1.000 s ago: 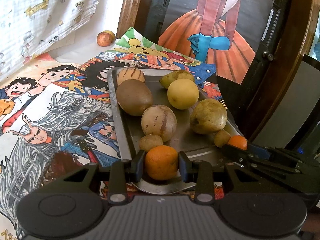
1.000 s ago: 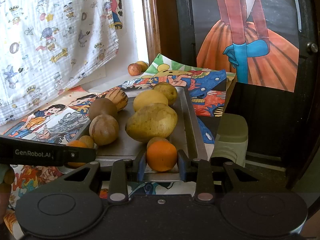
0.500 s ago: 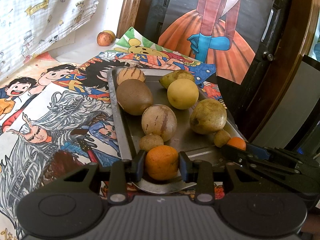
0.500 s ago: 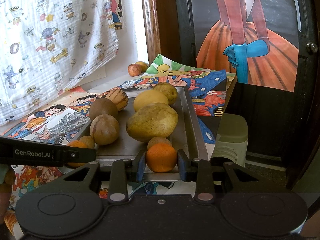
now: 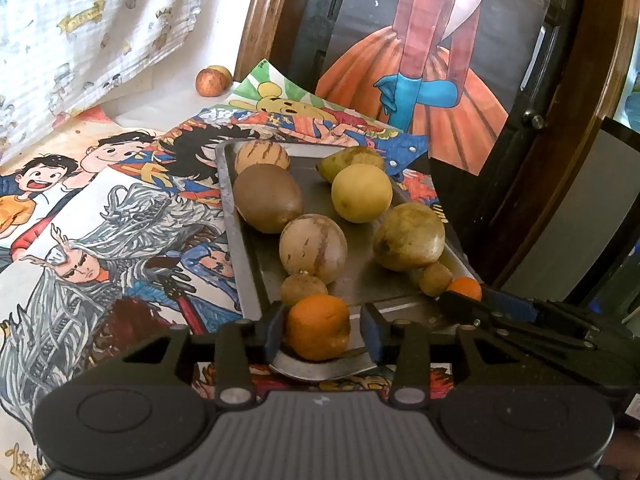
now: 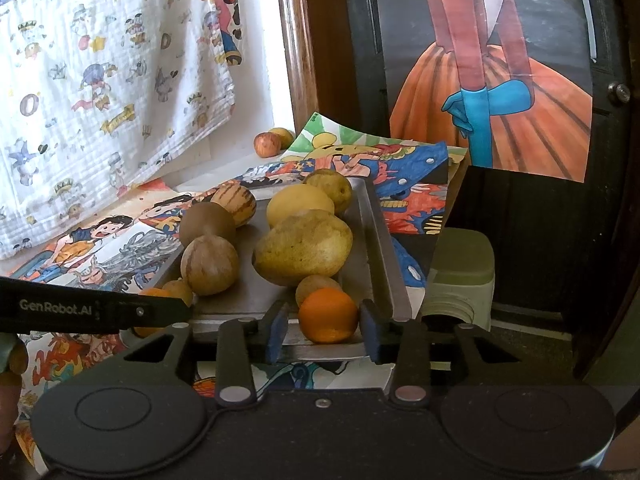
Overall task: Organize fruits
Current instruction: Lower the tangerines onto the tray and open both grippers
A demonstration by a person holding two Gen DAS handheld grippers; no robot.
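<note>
Both grippers, left (image 5: 322, 330) and right (image 6: 323, 326), stand released around oranges (image 5: 318, 327) (image 6: 328, 314) at the tray's (image 6: 380, 240) crowded near edge.

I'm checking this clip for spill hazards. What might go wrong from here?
1. The tray is crowded; nudging one round fruit may set others rolling.
2. Each orange sits at the tray's near edge between open jaws; a bump might push it off.
3. The tray's right rim lies near the table edge.
</note>
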